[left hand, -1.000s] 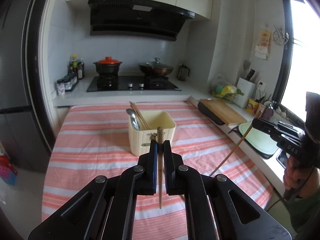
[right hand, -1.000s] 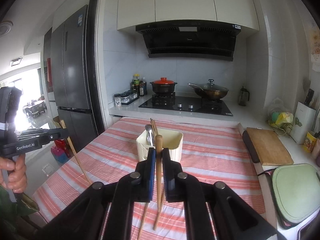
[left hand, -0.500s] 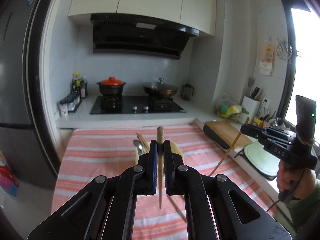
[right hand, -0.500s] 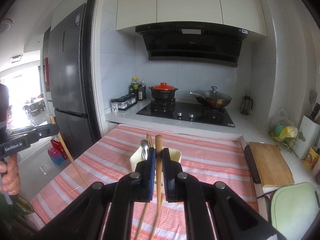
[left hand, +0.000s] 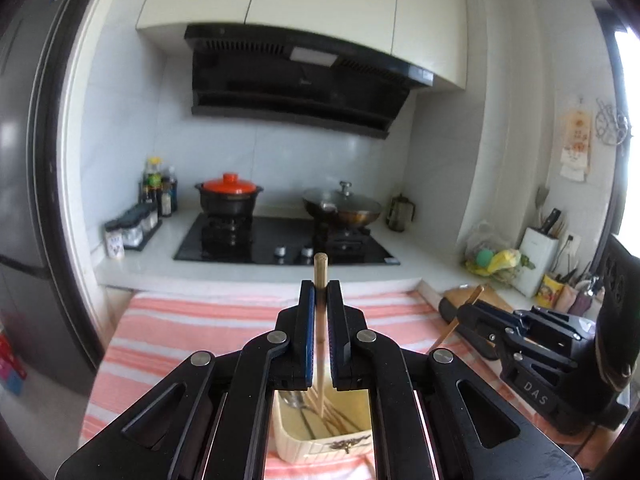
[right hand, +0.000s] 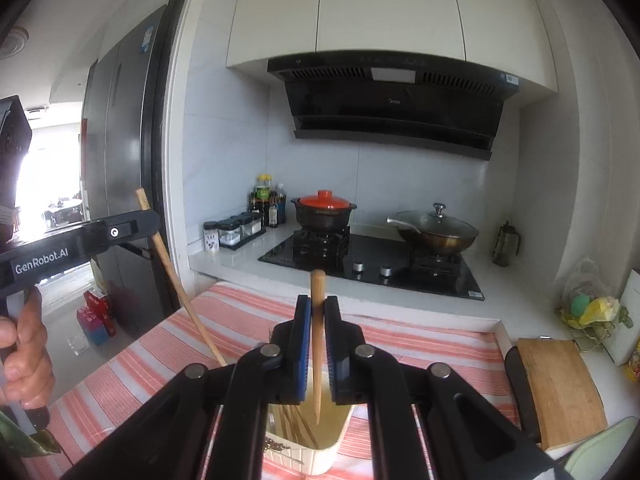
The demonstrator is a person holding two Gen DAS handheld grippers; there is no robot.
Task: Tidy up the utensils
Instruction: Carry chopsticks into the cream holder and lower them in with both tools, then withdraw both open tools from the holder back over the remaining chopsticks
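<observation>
Left wrist: left gripper (left hand: 320,292) clamps chopstick (left hand: 320,270) over holder rim (left hand: 320,449)

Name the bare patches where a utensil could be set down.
Free: striped cloth between the cream holder and the hob; also its left part, toward the fridge. Crowded: right counter around the cutting board, and inside the holder.

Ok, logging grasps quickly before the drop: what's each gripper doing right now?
Left gripper: closed on a wooden chopstick, tip over the cream utensil box.
Right gripper: closed on another wooden chopstick, above the same box.
</observation>
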